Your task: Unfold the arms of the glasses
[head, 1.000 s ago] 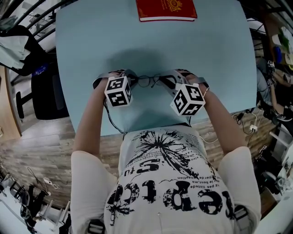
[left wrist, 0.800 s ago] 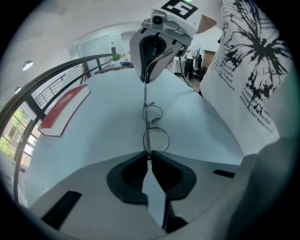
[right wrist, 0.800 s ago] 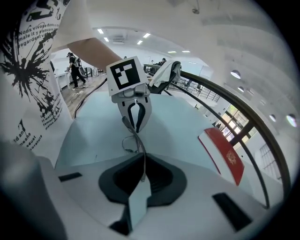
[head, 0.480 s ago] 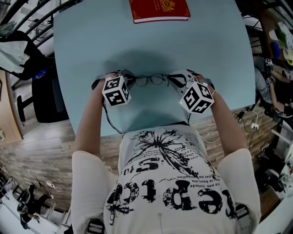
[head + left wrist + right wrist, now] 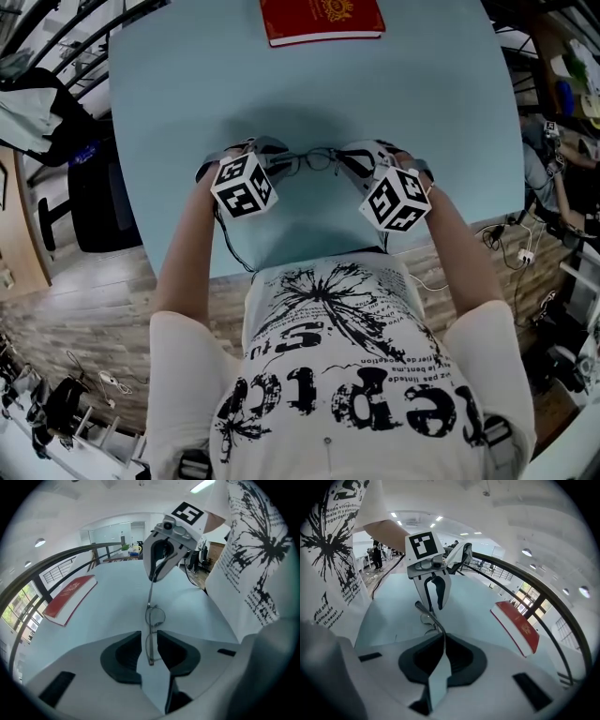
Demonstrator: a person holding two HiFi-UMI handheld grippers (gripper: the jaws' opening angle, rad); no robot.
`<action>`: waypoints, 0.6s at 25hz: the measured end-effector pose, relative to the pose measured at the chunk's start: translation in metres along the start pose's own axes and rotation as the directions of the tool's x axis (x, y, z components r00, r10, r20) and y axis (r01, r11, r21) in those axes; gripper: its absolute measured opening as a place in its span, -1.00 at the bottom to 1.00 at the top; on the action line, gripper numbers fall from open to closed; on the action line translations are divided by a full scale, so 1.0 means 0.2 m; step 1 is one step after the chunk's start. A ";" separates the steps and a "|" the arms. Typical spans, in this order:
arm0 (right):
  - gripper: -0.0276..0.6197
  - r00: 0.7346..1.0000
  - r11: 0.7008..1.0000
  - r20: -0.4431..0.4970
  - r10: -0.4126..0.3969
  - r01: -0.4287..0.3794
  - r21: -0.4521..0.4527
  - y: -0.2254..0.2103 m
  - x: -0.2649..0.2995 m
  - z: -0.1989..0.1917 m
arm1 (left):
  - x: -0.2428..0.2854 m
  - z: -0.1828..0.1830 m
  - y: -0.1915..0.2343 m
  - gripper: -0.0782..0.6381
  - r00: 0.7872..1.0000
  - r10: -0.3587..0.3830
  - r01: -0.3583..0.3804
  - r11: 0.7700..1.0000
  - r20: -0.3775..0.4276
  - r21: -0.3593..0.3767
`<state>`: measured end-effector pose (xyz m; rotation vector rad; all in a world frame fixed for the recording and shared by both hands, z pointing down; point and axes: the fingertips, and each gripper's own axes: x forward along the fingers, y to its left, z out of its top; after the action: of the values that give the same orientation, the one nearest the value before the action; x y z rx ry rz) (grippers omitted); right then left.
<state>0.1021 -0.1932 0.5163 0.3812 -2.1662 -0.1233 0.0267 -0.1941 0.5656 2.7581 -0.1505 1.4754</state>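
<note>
Thin wire-framed glasses point(image 5: 314, 160) sit between my two grippers above the pale blue table point(image 5: 187, 84), near its front edge. My left gripper point(image 5: 284, 162) is closed around one end of the frame: in the left gripper view a lens rim point(image 5: 150, 645) stands edge-on between the pads point(image 5: 127, 654). My right gripper point(image 5: 345, 159) is shut on a glasses arm point(image 5: 433, 618), which curves out of its closed jaws toward the lenses. The left gripper view also shows the right gripper point(image 5: 157, 571) pinching that arm's far end.
A red book point(image 5: 322, 21) lies at the table's far edge. A black chair point(image 5: 94, 187) stands off the table's left side, and cables point(image 5: 514, 255) lie on the wooden floor at the right. A dark railing point(image 5: 534, 597) runs beyond the table.
Both grippers shifted slightly with the glasses between them. The left gripper moved in toward the middle and rose a little. The right gripper rolled and moved outward early, then held still.
</note>
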 end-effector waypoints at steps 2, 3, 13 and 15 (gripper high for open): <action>-0.84 1.000 1.000 0.006 -0.001 0.001 0.000 0.01 0.00 0.01 | 0.04 0.08 -0.01 -0.46 1.000 -0.005 0.005 1.000 0.010 0.022; -0.84 1.000 1.000 0.007 0.003 -0.003 0.002 0.02 0.00 0.01 | 0.06 0.11 -0.02 -0.46 1.000 -0.012 0.012 0.999 0.011 0.033; -0.84 1.000 0.999 0.018 0.007 -0.007 0.044 0.05 -0.03 -0.02 | 0.23 0.17 -0.06 -0.56 0.989 -0.110 0.118 0.990 -0.096 0.080; -0.84 1.000 0.999 0.019 0.013 -0.013 0.048 0.06 -0.03 -0.02 | 0.25 0.16 -0.07 -0.59 0.986 -0.111 0.124 0.987 -0.125 0.104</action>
<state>0.1055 -0.1805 0.5162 0.3948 -2.1931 -0.0681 0.0818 -0.1852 0.5889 2.6974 0.0971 1.6591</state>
